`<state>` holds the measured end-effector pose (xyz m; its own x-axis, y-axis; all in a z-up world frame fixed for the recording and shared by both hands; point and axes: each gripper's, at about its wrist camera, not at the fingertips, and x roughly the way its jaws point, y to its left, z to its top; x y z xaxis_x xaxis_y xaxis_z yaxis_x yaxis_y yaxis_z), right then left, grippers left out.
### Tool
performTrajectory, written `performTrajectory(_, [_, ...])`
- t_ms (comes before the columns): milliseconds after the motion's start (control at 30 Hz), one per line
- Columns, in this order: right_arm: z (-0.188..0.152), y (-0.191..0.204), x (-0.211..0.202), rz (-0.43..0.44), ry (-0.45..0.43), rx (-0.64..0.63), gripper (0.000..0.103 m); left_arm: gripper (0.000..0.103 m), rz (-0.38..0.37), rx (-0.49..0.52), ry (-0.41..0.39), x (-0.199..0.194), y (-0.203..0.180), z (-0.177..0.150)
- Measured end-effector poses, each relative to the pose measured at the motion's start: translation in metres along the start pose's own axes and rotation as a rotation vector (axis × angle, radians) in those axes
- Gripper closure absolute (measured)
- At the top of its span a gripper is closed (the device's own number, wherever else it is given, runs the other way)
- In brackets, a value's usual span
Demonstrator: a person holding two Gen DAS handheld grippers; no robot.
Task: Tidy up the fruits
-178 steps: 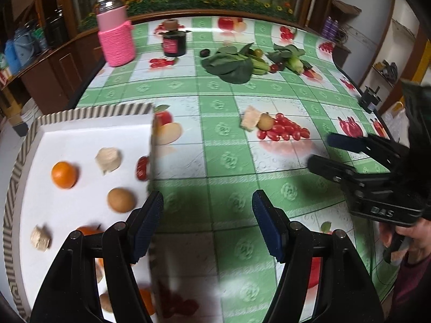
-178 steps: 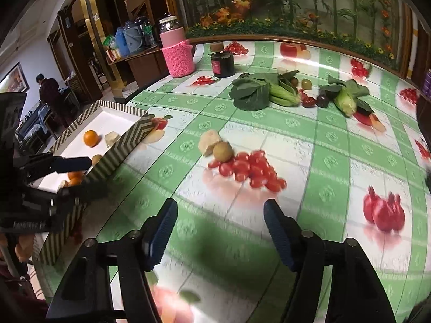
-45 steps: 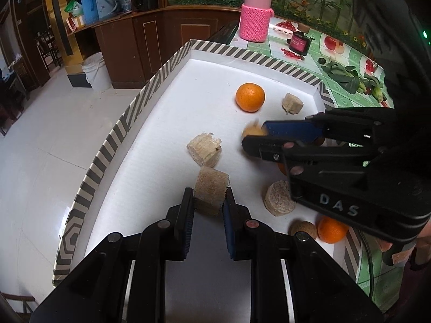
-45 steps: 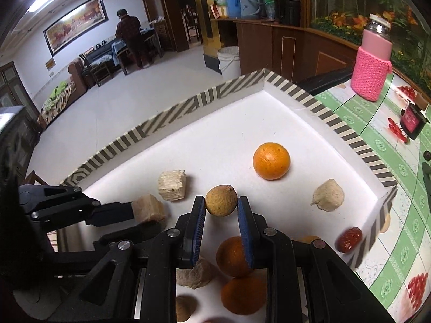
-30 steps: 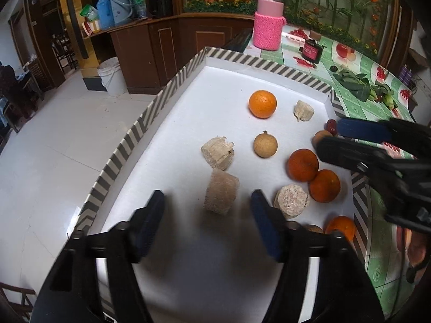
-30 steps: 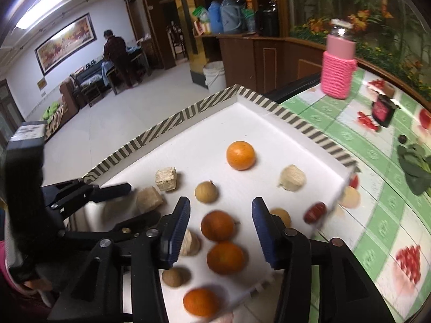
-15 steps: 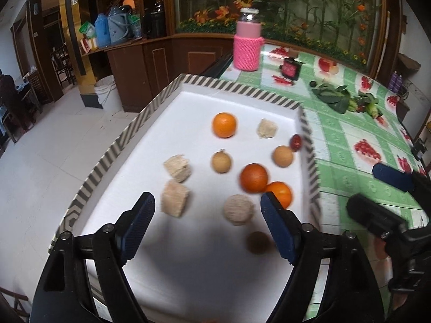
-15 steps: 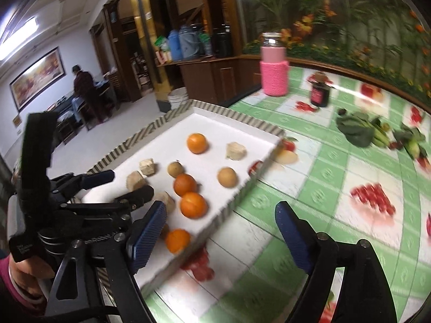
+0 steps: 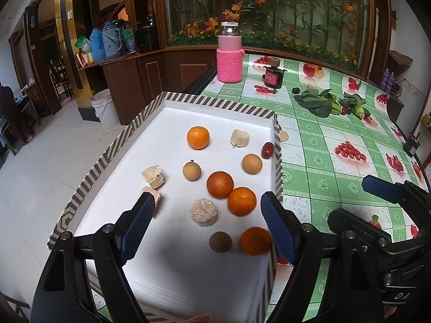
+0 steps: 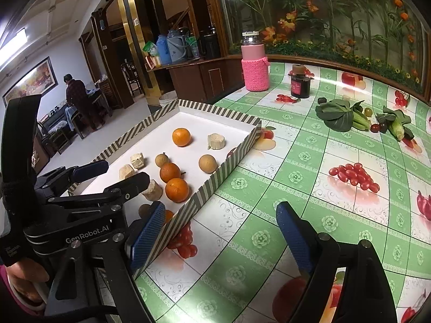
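- Left gripper hangs above the tray, jaws wide apart with nothing held.
- Right gripper is beside the tray's right wall, jaws spread, empty.
- Oranges, brown fruits and pale chunks lie inside the tray.

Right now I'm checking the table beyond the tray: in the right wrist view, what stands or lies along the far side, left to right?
pink-sleeved bottle → dark jar → leafy greens → corn cob
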<state>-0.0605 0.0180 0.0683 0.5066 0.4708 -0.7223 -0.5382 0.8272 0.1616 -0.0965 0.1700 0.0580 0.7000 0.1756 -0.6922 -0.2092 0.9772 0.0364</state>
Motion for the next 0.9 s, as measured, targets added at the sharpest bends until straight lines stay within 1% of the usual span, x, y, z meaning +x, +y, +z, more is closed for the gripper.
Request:
performTrajectory(300, [-0.0013, -0.0033, -0.0041, 0.008, -0.006, 0.005, 0.017, 0.022, 0.007, 0.008, -0.006, -0.0045, -0.0055, -0.0002])
performTrajectory(900, [-0.003, -0.0048, -0.0015, 0.019, 0.012, 0.009, 0.017, 0.022, 0.013, 0.013, 0.017, -0.0005, -0.0084, -0.0035])
